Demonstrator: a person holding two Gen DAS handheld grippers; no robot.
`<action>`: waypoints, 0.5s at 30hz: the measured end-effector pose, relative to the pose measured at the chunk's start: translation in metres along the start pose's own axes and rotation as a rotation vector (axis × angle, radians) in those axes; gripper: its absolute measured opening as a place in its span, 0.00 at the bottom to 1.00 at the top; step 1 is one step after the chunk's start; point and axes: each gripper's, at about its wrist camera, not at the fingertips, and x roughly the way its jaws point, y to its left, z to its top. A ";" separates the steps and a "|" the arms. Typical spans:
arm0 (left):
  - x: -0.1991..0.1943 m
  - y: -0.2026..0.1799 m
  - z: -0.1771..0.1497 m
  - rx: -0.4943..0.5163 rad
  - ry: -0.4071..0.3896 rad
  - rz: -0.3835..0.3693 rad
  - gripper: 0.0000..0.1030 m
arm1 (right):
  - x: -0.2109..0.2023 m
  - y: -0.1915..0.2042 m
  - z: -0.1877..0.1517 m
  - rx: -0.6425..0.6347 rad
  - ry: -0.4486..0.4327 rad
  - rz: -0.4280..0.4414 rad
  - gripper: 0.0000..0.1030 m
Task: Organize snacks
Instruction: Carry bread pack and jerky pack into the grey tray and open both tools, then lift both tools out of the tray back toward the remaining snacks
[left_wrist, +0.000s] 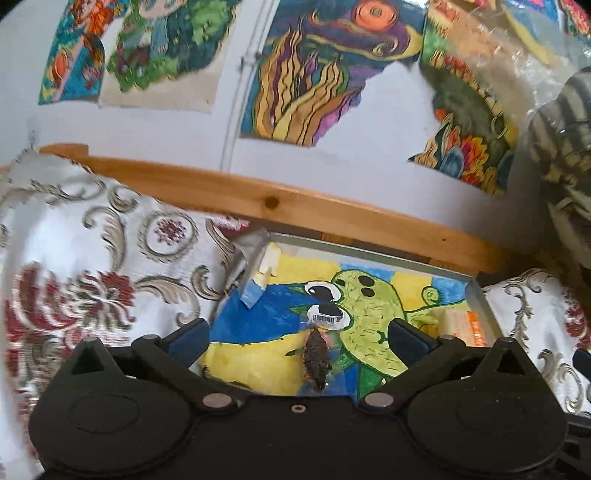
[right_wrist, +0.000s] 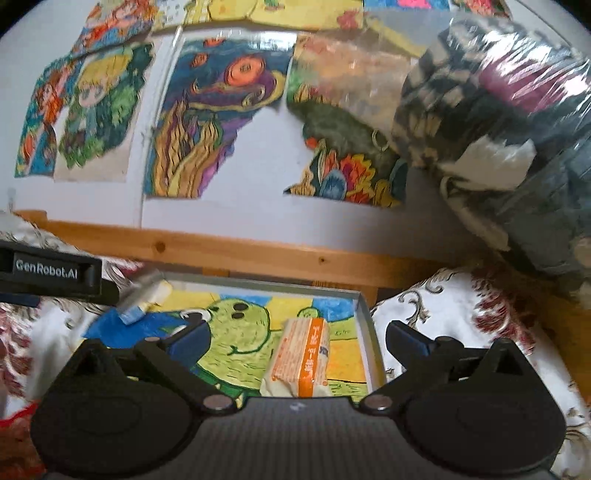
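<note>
Directly ahead of the right gripper (right_wrist: 295, 341), jaws apart, lies the orange-striped snack pack (right_wrist: 301, 360), long axis near-to-far. Left gripper (left_wrist: 299, 338), also spread, faces the dark wrapped snack (left_wrist: 316, 360).

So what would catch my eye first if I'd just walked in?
Probably the shallow tray lined with a green cartoon drawing, lying on the patterned cloth. An orange-and-white snack pack rests near its right wall, a small dark wrapped snack nearer the middle, with bright drawings on the wall behind.

we count: tray (right_wrist: 364, 306) x1 | orange-white snack pack (right_wrist: 303, 360) x1 | dark clear-wrapped snack (left_wrist: 315, 363) x1 | claws x2 | wall drawings: at least 4, edges cropped
</note>
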 end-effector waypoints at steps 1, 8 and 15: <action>-0.009 0.000 0.001 0.006 -0.004 -0.001 0.99 | -0.009 0.000 0.003 -0.001 -0.007 0.001 1.00; -0.067 0.004 -0.002 0.031 -0.034 -0.004 0.99 | -0.063 0.004 0.019 0.010 -0.032 0.008 1.00; -0.115 0.012 -0.017 0.053 -0.046 0.001 0.99 | -0.106 0.014 0.020 0.013 -0.041 0.022 1.00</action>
